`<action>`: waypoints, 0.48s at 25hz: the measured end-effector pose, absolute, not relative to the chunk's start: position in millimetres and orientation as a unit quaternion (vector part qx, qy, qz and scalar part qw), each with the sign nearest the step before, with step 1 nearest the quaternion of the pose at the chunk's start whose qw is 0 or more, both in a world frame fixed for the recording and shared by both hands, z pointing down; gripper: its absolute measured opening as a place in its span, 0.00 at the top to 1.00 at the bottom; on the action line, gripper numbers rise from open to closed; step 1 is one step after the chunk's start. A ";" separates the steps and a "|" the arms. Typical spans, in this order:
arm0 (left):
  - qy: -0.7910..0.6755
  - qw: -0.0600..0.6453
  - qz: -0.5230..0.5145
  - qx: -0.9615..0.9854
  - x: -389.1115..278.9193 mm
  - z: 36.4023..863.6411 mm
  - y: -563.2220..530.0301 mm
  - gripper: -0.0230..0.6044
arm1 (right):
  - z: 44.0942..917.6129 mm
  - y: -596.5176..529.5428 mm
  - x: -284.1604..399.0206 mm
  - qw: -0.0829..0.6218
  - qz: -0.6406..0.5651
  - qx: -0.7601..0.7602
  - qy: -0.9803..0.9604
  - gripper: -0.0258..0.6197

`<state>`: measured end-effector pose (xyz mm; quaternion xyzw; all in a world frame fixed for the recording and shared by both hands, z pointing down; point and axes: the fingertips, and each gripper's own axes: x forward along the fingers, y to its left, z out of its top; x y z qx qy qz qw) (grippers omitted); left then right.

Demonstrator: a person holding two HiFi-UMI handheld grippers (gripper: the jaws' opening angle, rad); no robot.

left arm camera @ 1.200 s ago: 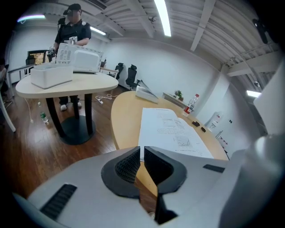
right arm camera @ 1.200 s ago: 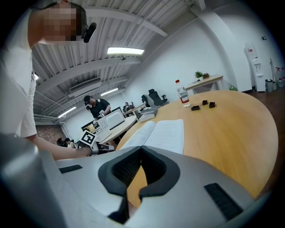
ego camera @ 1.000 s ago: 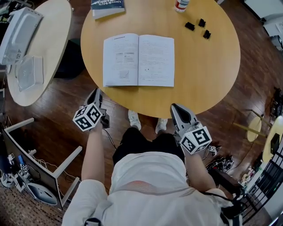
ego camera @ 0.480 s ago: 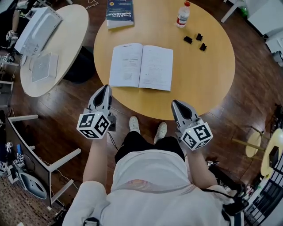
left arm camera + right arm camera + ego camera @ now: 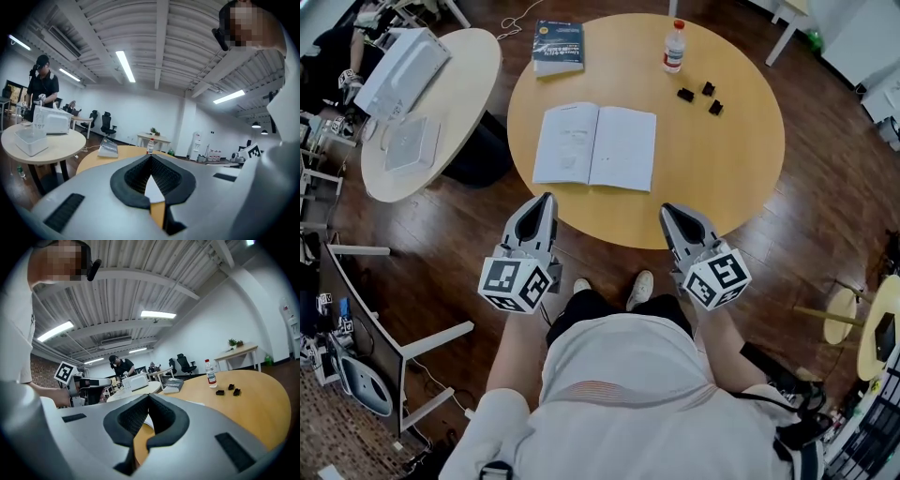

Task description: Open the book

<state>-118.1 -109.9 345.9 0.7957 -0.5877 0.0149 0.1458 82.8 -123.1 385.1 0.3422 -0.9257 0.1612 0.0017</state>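
The open book lies flat with white pages up on the round wooden table, near its front edge. Both grippers hang in the air short of that edge and touch nothing. My left gripper points at the book's left corner; in the left gripper view its jaws are shut and empty. My right gripper points toward the table right of the book; its jaws meet at the tips with nothing between them.
On the far side of the table are a closed blue book, a water bottle and three black clips. A second round table at the left holds white boxes. A person stands behind it.
Both grippers have risen, the left one more, and the left has shifted right toward the table's edge. The open book has not moved on the table.
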 end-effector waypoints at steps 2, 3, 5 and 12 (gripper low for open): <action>-0.577 0.130 0.013 0.806 -115.4 337.7 -101.8 0.95 | 378.2 -114.8 80.1 -0.003 0.155 0.347 -0.925 0.95; -0.574 0.122 0.015 0.810 -116.8 334.4 -97.2 0.95 | 375.3 -109.2 77.0 -0.005 0.153 0.349 -0.925 0.95; -0.570 0.111 0.016 0.814 -123.2 328.5 -88.2 0.95 | 370.8 -97.8 69.1 -0.005 0.147 0.352 -0.924 0.95; -0.555 0.098 0.014 0.826 -173.2 319.0 -49.4 0.95 | 356.2 -65.5 29.5 -0.004 0.126 0.384 -0.915 0.95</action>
